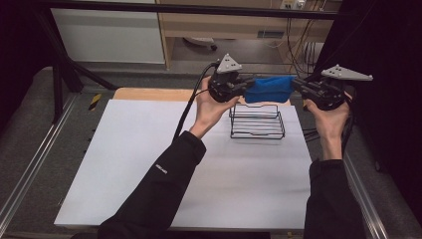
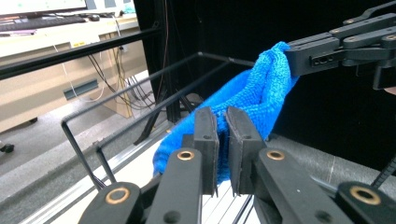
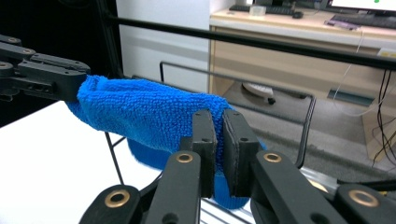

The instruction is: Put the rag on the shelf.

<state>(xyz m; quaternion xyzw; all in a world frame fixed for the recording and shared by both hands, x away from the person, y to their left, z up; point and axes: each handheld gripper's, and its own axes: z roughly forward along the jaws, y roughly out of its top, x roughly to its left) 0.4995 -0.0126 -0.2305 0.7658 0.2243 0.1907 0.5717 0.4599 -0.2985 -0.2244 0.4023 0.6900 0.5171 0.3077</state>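
Observation:
A blue terry cloth is stretched in the air between my two grippers, above the back of a black wire basket. My left gripper is shut on the cloth's left end, and the right gripper is shut on its right end. In the left gripper view the jaws pinch the cloth, with the right gripper clamping its far corner. The right gripper view has my own jaws closed on the cloth, while the left gripper holds the far end.
The wire basket stands at the back right of a white sheet covering the table. A black frame bar crosses behind. A cable trails from the left gripper over the sheet.

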